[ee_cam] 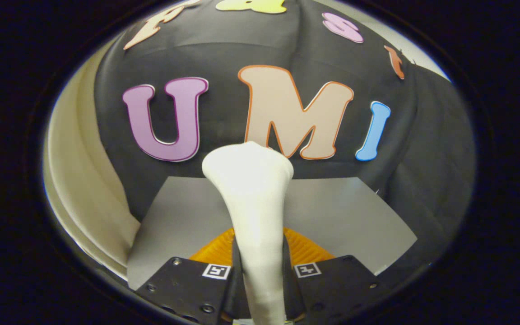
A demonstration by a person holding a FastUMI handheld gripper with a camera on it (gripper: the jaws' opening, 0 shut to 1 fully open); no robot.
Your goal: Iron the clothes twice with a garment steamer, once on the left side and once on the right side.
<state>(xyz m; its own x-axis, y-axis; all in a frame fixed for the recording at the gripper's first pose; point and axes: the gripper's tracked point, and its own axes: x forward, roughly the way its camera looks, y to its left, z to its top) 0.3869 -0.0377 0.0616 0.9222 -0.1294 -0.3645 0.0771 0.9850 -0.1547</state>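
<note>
Black claw (262, 289) fingers sit closest to the lens, each carrying a small square black-and-white marker on its top face, left finger (188, 286) and right finger (332, 282) flanking a white handle. Both fingers press against that handle from either side, so the claw is clamped on the garment steamer (255, 216). Steamer body is smooth, white, narrow where the fingers hold it and widening into a broad rounded head (247, 167) further ahead, rising straight up the middle of the view. Head tilts slightly away from the camera; its nozzle face is turned away and cannot be made out. Just behind the handle, low between the fingers, an orange ribbed piece (305, 253) shows on both sides of the steamer; what it belongs to is unclear. Beyond that lies a flat grey surface (355, 216), plain, spreading to the left and right of the steamer, its far edge meeting the black cloth wall (224, 58) of the booth. Steamer head overlaps that far edge and the lower part of the wall. Off to the left, past the grey surface's left edge, hangs pale cream fabric (79, 180) with soft vertical folds, running from low near the left finger up along the wall; looks like the clothes, well apart from the steamer head, no contact.
</note>
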